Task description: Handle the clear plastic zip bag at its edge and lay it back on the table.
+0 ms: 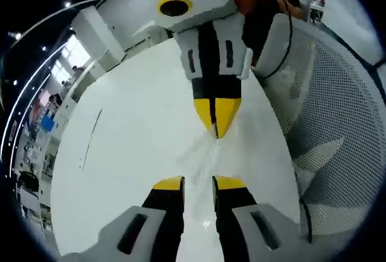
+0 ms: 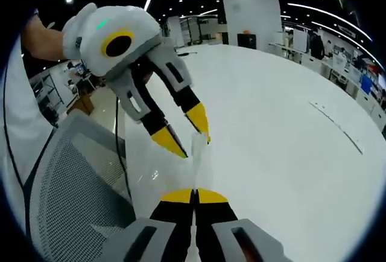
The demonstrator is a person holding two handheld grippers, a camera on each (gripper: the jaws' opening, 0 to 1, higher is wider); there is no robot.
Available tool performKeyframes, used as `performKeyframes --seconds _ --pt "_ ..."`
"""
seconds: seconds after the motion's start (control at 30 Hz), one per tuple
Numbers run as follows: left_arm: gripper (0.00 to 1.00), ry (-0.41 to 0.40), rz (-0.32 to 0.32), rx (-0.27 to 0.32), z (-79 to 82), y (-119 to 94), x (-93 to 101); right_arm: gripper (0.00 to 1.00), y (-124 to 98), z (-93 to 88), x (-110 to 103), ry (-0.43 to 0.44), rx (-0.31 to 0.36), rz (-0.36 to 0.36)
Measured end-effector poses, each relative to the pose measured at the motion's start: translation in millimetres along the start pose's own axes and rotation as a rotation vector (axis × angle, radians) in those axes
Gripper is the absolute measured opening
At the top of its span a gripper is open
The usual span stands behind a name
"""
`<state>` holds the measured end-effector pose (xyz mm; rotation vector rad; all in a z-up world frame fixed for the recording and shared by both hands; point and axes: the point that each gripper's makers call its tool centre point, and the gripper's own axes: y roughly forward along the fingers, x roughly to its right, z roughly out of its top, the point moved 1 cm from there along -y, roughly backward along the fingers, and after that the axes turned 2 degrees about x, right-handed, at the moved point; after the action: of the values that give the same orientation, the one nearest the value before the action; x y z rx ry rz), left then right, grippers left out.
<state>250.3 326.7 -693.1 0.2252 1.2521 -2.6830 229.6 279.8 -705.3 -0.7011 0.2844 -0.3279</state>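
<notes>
Yellow-tipped left tongs (image 1: 198, 183) rise from the bottom centre of the left gripper view, their two jaws standing slightly apart, released, with the near end of a clear plastic bag (image 1: 205, 153) lying between and just beyond the tips. Above them, at the middle of the frame, the right tongs (image 1: 217, 120) point downward, clenched on the far edge of the bag. White desk (image 1: 132, 141) spreads under everything, and a grey mesh chair (image 1: 344, 123) fills the right side.

From the right gripper view, the right tongs (image 2: 194, 194) sit at the bottom centre, jaws pressed together on the bag's edge (image 2: 196, 153), which rises as a thin, nearly see-through strip. At upper left, the left tongs (image 2: 190, 135) reach down with jaws spread around the bag's far end. Whether the bag touches the desk (image 2: 289, 129) cannot be told. Mesh chair back (image 2: 72, 183) shows at lower left.
</notes>
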Motion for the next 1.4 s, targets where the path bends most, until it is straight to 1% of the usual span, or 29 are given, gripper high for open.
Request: performKeyframes --seconds 0.03,0.1,0.2,0.33,0.37,0.47,0.53,0.7,0.83,0.93,0.97,1.0,1.13,1.2,1.3,1.37,1.4 --pt "0.19 -0.012 0.007 0.009 -1.3 -0.8 -3.1 0.0 0.0 0.1 0.3 -0.001 0.003 -0.002" --pt "0.19 -0.089 -0.005 0.026 -5.4 -0.8 -4.4 0.0 -0.4 -0.6 1.2 -0.013 0.001 -0.018" --pt "0.17 -0.136 0.002 0.054 0.8 -6.8 -8.2 0.0 -0.4 -0.2 3.3 -0.028 -0.003 -0.026" --pt "0.16 -0.132 0.011 0.056 3.2 -7.9 -11.7 0.0 -1.1 0.9 3.2 -0.05 -0.012 -0.032" --pt "0.16 -0.119 0.012 0.054 3.7 -6.7 -13.5 0.0 -0.4 1.3 3.9 -0.066 -0.023 -0.033" --pt "0.16 -0.102 0.008 0.051 7.5 -5.2 -12.9 0.0 1.0 1.7 3.8 -0.101 -0.04 -0.033" --pt "0.16 -0.083 0.004 0.043 7.2 -3.0 -12.9 0.0 2.7 1.1 4.0 -0.13 -0.058 -0.036" --pt "0.14 -0.064 -0.013 0.036 11.4 -1.8 -7.3 0.0 7.0 -1.4 5.9 -0.154 -0.077 -0.039" --pt "0.1 -0.067 -0.014 0.035 10.0 -1.3 -8.3 0.0 5.9 -1.0 6.1 -0.163 -0.084 -0.048" --pt "0.04 -0.078 -0.016 0.035 9.7 -1.2 -7.8 0.0 5.3 -1.0 7.3 -0.163 -0.086 -0.056" --pt "0.0 -0.081 -0.017 0.036 9.3 -1.2 -8.1 0.0 5.2 -1.3 7.8 -0.164 -0.088 -0.06" --pt "0.0 -0.088 -0.017 0.035 8.4 -1.2 -8.4 0.0 5.2 -1.6 8.4 -0.164 -0.088 -0.064" --pt "0.0 -0.15 -0.011 0.043 6.5 0.9 -9.6 0.0 4.3 0.0 11.0 -0.154 -0.08 -0.091" --pt "0.0 -0.167 -0.008 0.044 5.3 1.5 -11.4 0.0 5.7 0.2 13.6 -0.147 -0.072 -0.102" --pt "0.0 -0.203 -0.005 0.039 4.3 1.5 -10.9 0.0 5.0 9.2 17.0 -0.13 -0.025 -0.129" --pt "0.0 -0.22 -0.006 0.03 0.3 4.8 -14.1 0.0 4.1 19.3 17.2 -0.101 0.02 -0.134" --pt "0.0 -0.225 -0.005 0.029 0.2 5.0 -13.8 0.01 3.8 22.7 18.3 -0.1 0.031 -0.138"
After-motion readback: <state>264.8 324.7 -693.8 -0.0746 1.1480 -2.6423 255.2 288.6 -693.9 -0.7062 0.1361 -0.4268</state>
